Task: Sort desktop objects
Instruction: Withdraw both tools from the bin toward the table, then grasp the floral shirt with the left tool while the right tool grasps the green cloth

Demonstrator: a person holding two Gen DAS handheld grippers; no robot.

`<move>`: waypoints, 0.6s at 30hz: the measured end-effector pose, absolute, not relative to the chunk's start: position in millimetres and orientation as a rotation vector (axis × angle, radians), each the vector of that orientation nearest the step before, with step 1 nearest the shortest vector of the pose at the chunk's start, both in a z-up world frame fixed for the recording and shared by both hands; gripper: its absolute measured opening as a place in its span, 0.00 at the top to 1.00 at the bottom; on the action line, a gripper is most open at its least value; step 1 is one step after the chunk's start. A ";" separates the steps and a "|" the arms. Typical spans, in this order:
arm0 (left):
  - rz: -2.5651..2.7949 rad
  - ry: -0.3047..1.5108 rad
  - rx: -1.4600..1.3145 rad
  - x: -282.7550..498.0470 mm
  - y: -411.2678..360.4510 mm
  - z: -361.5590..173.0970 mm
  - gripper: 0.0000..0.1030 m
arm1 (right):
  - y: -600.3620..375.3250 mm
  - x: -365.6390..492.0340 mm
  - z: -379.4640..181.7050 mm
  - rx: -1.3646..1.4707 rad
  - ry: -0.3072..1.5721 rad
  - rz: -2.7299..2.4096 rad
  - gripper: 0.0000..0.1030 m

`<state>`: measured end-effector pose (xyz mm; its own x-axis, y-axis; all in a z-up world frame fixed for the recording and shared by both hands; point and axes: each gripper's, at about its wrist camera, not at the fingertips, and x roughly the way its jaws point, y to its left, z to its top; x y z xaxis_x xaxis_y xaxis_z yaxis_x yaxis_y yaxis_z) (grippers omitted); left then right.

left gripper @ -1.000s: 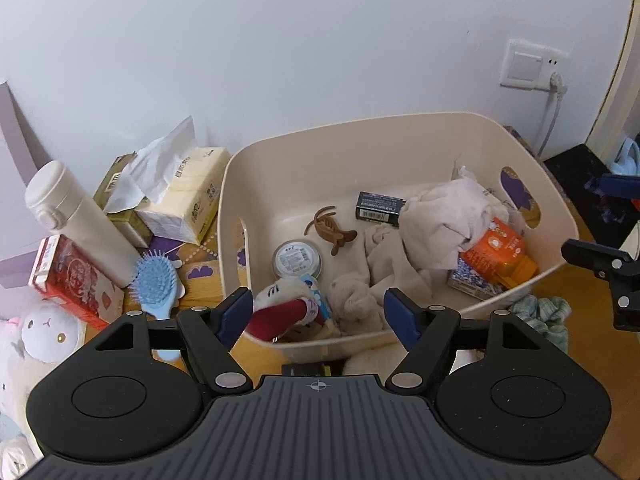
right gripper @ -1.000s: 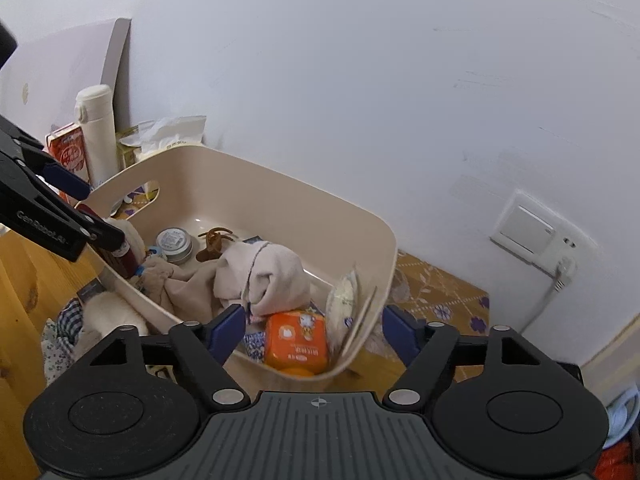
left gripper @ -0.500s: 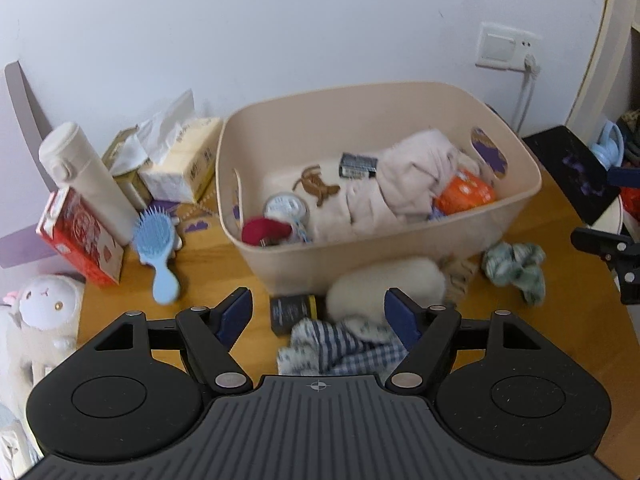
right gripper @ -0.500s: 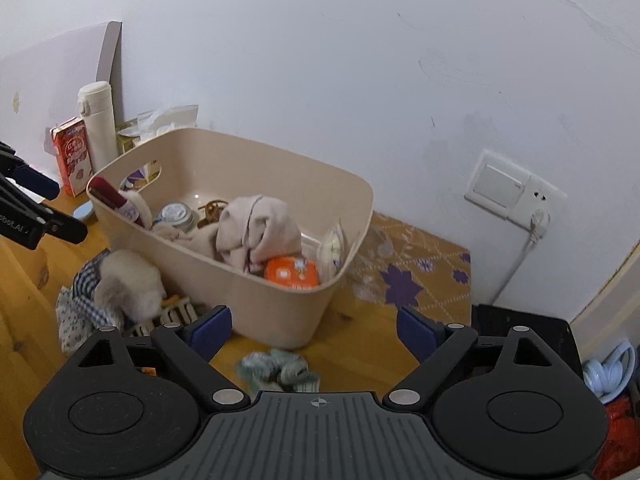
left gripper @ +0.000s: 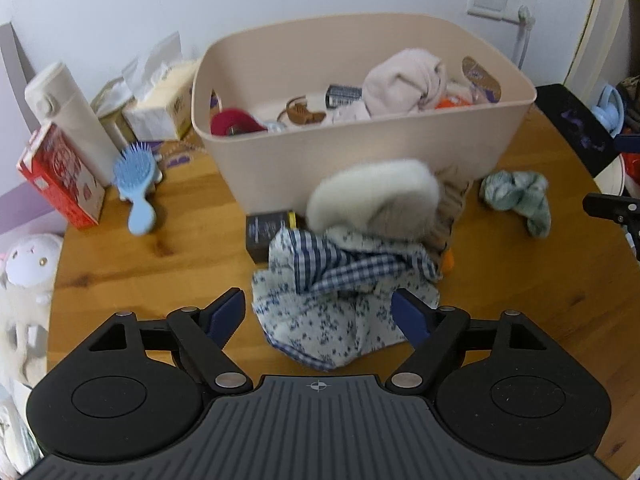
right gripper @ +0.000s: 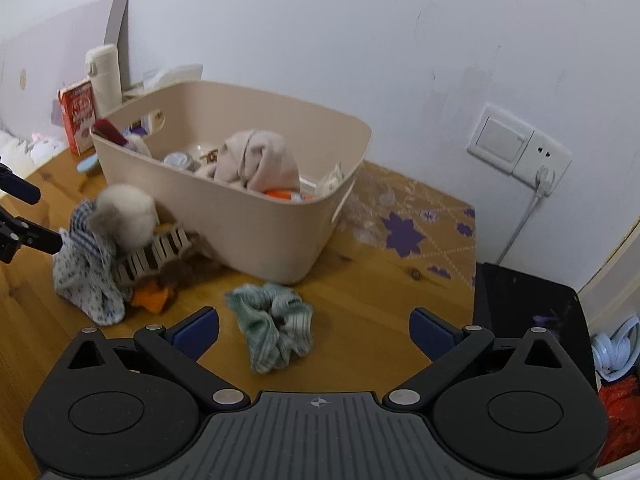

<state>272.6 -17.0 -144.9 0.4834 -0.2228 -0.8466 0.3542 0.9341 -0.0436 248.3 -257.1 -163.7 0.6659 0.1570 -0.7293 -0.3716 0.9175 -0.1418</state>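
Observation:
A beige bin stands on the wooden desk and holds a pink cloth, a hair claw and small items. In front of it lie a blue checked and floral cloth, a white fluffy item and a dark box. A green scrunchie lies on the desk. My left gripper is open and empty, just before the cloth. My right gripper is open and empty, around the scrunchie's near side.
At the left stand a white bottle, a red carton, a tissue pack, a blue hairbrush and a plush toy. A wall socket with cable and a black object are at the right.
Both grippers have pulled back and down from the bin towards the desk. The left one released the red item into the bin; the cloth pile and scrunchie now lie close before the fingers.

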 end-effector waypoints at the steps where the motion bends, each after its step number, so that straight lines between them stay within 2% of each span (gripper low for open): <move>1: -0.352 1.015 0.140 272.5 -17.4 -148.9 0.21 | -257.7 249.6 -167.3 -0.291 0.797 0.308 0.00; 10: -0.335 1.073 0.130 274.6 -19.3 -184.5 0.20 | -250.7 269.4 -204.9 -0.321 0.878 0.379 0.00; 18: -0.315 1.025 0.176 279.9 -28.7 -204.9 0.20 | -241.1 283.1 -232.7 -0.329 0.902 0.428 0.00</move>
<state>279.9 -28.7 -204.9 0.4792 -0.1750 -0.8601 0.3387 0.9409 -0.0028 283.1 -241.1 -232.7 0.5459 0.2184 -0.8089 -0.4888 0.8671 -0.0958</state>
